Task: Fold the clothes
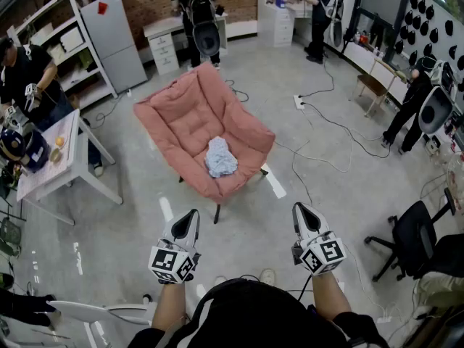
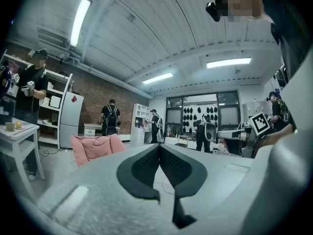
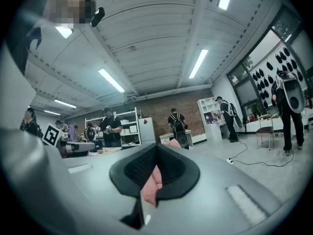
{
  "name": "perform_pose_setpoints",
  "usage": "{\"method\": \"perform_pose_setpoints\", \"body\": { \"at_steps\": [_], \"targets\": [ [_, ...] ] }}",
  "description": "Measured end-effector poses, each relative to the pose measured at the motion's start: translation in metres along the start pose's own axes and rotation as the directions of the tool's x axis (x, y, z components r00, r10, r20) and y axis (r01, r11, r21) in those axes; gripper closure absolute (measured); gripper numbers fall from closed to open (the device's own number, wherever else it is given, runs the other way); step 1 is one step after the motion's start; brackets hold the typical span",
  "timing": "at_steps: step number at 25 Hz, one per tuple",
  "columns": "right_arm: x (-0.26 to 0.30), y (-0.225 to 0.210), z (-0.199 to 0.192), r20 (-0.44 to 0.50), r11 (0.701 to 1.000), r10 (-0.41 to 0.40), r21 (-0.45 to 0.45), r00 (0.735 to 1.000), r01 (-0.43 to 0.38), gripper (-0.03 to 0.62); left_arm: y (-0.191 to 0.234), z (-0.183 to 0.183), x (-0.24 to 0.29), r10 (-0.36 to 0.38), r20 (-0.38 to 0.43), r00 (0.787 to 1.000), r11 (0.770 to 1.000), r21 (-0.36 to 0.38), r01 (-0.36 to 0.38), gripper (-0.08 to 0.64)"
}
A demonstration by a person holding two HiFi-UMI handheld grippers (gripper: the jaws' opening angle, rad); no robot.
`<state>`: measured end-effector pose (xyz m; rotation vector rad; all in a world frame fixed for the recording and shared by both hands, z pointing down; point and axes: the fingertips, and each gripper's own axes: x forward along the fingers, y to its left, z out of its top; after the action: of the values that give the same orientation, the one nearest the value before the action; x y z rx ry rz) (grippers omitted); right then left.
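Crumpled pale-blue cloth bundle (image 1: 220, 157) lying on the seat of a pink cushioned folding chair (image 1: 181, 114).
Its longer side runs near to far, towards the seat's near right edge. The left gripper (image 1: 194, 213) and right gripper (image 1: 299, 208) hover nearer, well apart from it, jaws pressed together and holding nothing, with black-and-white square markers on their cubes.

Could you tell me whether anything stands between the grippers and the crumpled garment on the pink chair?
Nothing visible does. Between the left gripper, the right gripper and the blue garment is only floor up to the front edge of the pink chair; a cable lies flat by the right gripper.
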<state>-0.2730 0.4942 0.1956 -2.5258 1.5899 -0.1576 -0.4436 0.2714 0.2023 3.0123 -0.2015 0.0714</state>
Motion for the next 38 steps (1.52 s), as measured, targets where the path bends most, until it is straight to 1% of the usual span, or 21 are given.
{"method": "perform_pose_setpoints", "body": {
  "at_steps": [7,10,13,15,16,18,19,20,21,23,28,33,38],
  "targets": [
    [0.005,-0.011,0.015,0.019,0.999,0.048,-0.006,0.999,-0.048,0.589,-0.009,0.008,0.010,0.027,0.034,0.999,1.000,-0.017,-0.026,0.557],
    [0.004,-0.018,0.014,0.016,0.998,0.058,0.004,0.998,-0.058,0.589,-0.014,0.004,0.013,0.040,0.030,0.999,0.999,-0.025,-0.039,0.557],
    [0.002,-0.027,0.010,0.010,0.998,0.060,0.014,0.998,-0.060,0.588,-0.023,0.001,0.017,0.035,0.027,0.999,0.999,-0.029,-0.034,0.555],
    [0.003,-0.026,0.012,0.021,0.997,0.072,0.002,0.997,-0.072,0.588,-0.024,0.002,0.019,0.036,0.032,0.999,0.999,-0.032,-0.035,0.555],
    [0.005,-0.024,0.014,0.028,0.996,0.089,-0.012,0.996,-0.089,0.581,-0.024,0.002,0.021,0.041,0.032,0.999,0.999,-0.036,-0.040,0.537],
    [0.007,-0.022,0.014,0.027,0.990,0.134,-0.045,0.991,-0.132,0.300,-0.024,0.001,0.027,0.069,0.027,0.997,0.997,-0.036,-0.068,0.171],
    [0.007,-0.023,0.015,0.025,0.988,0.143,-0.058,0.989,-0.141,0.231,-0.025,0.001,0.030,0.090,0.028,0.996,0.996,-0.028,-0.090,0.159],
    [0.007,-0.026,0.018,0.026,0.988,0.142,-0.069,0.990,-0.140,0.195,-0.026,0.002,0.033,0.112,0.033,0.993,0.994,-0.017,-0.112,0.133],
    [0.006,-0.030,0.020,0.027,0.988,0.135,-0.079,0.990,-0.133,0.181,-0.028,0.004,0.036,0.130,0.040,0.991,0.991,-0.009,-0.130,0.125],
    [0.003,-0.042,0.024,0.033,0.990,0.117,-0.088,0.993,-0.114,0.172,-0.034,0.007,0.041,0.153,0.054,0.987,0.988,-0.003,-0.153,0.106],
    [-0.012,-0.075,0.034,0.047,0.994,0.083,-0.080,0.995,-0.079,0.147,-0.052,0.009,0.055,0.165,0.055,0.985,0.986,-0.012,-0.165,0.086],
    [-0.025,-0.098,0.044,0.072,0.995,0.093,-0.055,0.993,-0.089,0.146,-0.078,0.008,0.067,0.176,0.054,0.983,0.984,0.007,-0.176,0.086],
    [-0.018,-0.109,0.038,0.061,0.995,0.102,-0.021,0.993,-0.100,0.147,-0.087,0.014,0.078,0.170,0.043,0.985,0.984,0.039,-0.171,0.086]
  ]
}}
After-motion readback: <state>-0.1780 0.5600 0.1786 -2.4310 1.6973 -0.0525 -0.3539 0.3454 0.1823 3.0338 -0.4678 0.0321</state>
